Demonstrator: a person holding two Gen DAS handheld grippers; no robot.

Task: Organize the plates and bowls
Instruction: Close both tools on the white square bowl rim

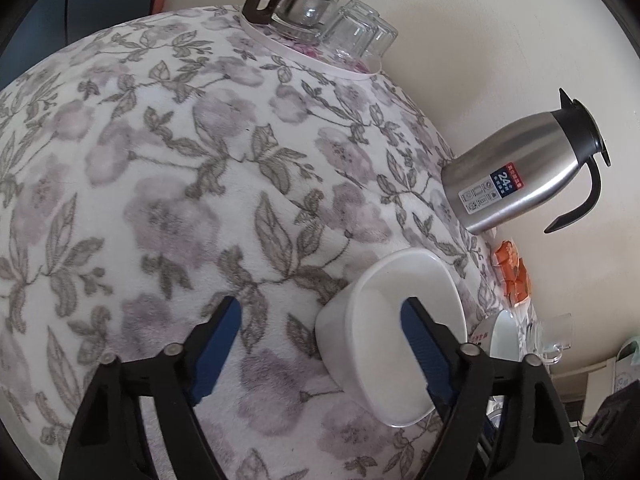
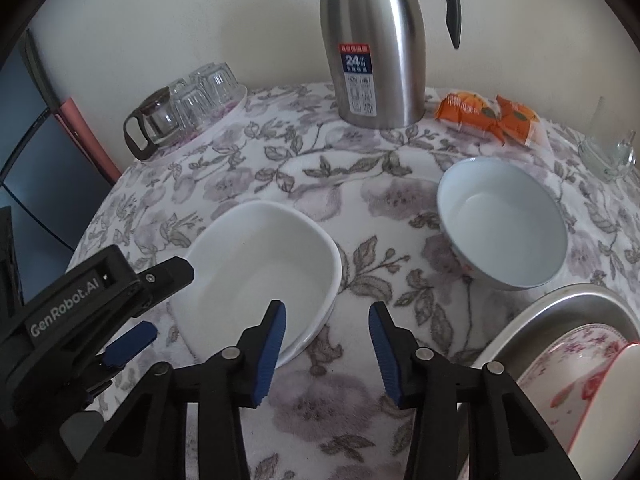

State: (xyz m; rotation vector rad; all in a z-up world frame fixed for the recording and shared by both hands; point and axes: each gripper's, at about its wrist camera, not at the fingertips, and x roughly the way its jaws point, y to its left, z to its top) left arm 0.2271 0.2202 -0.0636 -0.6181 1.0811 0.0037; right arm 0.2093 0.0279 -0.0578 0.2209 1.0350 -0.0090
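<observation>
In the left wrist view the left gripper (image 1: 322, 338) stood spread wide, one blue finger (image 1: 424, 350) inside the square white bowl (image 1: 384, 360) near the table's right edge, the other outside on the floral cloth (image 1: 160, 184).

In the right wrist view the right gripper (image 2: 327, 350) hung released above the cloth, just beside that bowl (image 2: 260, 272); a round bowl (image 2: 504, 228) sat toward the right edge, near the steel basin (image 2: 532, 332).

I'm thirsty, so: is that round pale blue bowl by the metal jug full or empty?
Empty: the round pale blue bowl stands upright, and its bare inside shows right down to the bottom.
</observation>
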